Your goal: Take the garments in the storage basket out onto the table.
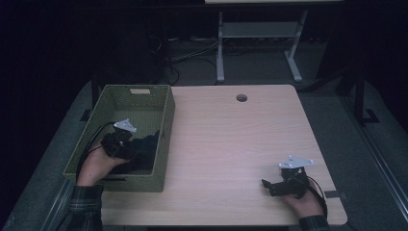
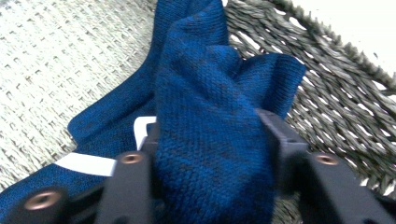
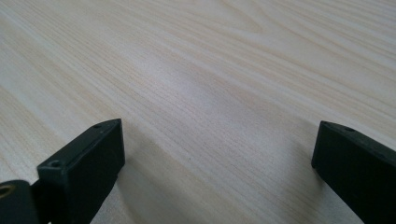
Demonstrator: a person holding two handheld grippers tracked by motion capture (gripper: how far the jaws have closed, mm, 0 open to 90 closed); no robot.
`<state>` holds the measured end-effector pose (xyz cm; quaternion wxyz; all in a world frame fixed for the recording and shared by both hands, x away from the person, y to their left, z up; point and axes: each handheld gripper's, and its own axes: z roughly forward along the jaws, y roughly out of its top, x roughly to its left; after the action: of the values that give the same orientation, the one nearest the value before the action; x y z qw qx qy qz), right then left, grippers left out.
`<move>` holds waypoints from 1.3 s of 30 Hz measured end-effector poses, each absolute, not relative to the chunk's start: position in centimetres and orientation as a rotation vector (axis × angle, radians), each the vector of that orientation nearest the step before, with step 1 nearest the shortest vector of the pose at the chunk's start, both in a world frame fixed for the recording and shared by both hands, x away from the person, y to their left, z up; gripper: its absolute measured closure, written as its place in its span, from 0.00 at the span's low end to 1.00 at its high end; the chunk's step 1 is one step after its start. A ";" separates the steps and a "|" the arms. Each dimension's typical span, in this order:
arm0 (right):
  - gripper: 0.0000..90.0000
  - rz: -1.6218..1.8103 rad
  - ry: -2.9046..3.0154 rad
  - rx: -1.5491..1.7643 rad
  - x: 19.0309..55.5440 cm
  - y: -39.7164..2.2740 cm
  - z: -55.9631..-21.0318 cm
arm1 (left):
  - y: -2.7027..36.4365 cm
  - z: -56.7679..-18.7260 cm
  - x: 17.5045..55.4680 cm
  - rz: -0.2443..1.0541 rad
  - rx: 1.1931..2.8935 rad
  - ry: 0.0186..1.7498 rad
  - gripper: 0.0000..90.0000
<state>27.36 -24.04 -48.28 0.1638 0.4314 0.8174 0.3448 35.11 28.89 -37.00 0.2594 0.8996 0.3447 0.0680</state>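
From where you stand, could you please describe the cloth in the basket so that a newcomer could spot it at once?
Start at the light wooden table and find the green woven basket at its left edge. Inside, at the near end, lies a dark blue knitted cloth, bunched into a fold between the black jaws of the left gripper. A white strip on the fabric marks it out against the pale weave around it.

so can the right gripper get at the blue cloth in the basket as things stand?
Probably not without a long reach: the right gripper sits open at the table's far side, the basket wall stands between, and the left gripper already grips the blue cloth.
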 end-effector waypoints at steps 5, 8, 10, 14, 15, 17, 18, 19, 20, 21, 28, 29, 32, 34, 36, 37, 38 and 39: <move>0.03 0.983 2.331 1.229 27.4 -24.0 -48.3 | 29.2 -36.9 35.2 0.156 2.429 0.951 0.80; 0.03 0.983 2.330 1.229 27.4 -24.0 -48.3 | 29.5 -36.7 35.2 0.161 2.408 0.958 0.80; 0.03 0.983 2.331 1.229 27.4 -24.0 -48.3 | 29.7 -36.5 35.2 0.167 2.392 0.963 0.80; 0.03 0.982 2.330 1.230 27.4 -24.0 -48.3 | 30.3 -35.9 35.0 0.170 2.363 0.967 0.80; 0.03 0.983 2.331 1.230 27.4 -24.0 -48.3 | 30.4 -35.8 34.9 0.170 2.344 0.974 0.80; 0.03 0.985 2.332 1.230 27.4 -24.0 -48.3 | 30.7 -35.5 34.9 0.169 2.324 0.975 0.80; 0.03 0.985 2.332 1.229 27.4 -24.0 -48.3 | 30.8 -35.4 34.8 0.169 2.318 0.973 0.80; 0.03 0.985 2.332 1.229 27.4 -24.0 -48.3 | 30.9 -35.2 34.8 0.171 2.318 0.971 0.80; 0.03 0.985 2.332 1.230 27.4 -24.0 -48.3 | 31.0 -35.1 34.8 0.173 2.315 0.974 0.80; 0.03 0.985 2.332 1.230 27.4 -24.0 -48.3 | 31.1 -34.8 34.8 0.173 2.312 0.971 0.80; 0.03 0.986 2.330 1.231 27.3 -24.0 -48.3 | 31.6 -33.3 34.7 0.184 2.289 0.962 0.81; 0.03 0.986 2.332 1.229 27.3 -24.0 -48.3 | 31.8 -33.0 34.7 0.187 2.289 0.957 0.81; 0.03 0.986 2.332 1.228 27.3 -24.0 -48.3 | 32.0 -32.3 34.6 0.195 2.263 0.958 0.81; 0.03 0.984 2.333 1.228 27.4 -24.0 -48.3 | 32.3 -31.8 34.6 0.207 2.246 0.953 0.81; 0.03 0.984 2.331 1.228 27.4 -24.0 -48.3 | 32.4 -31.3 34.5 0.213 2.232 0.948 0.81; 0.03 0.984 2.331 1.229 27.4 -24.0 -48.3 | 32.4 -31.1 34.5 0.217 2.229 0.947 0.81; 0.03 0.984 2.331 1.228 27.4 -24.0 -48.3 | 32.5 -30.9 34.5 0.221 2.224 0.949 0.81; 0.03 0.984 2.330 1.228 27.4 -24.0 -48.3 | 32.5 -30.6 34.4 0.225 2.215 0.953 0.81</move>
<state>27.36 -24.04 -48.28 0.1640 0.4309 0.8175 0.3452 34.45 32.45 -30.59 0.3524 0.8560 0.3682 0.0868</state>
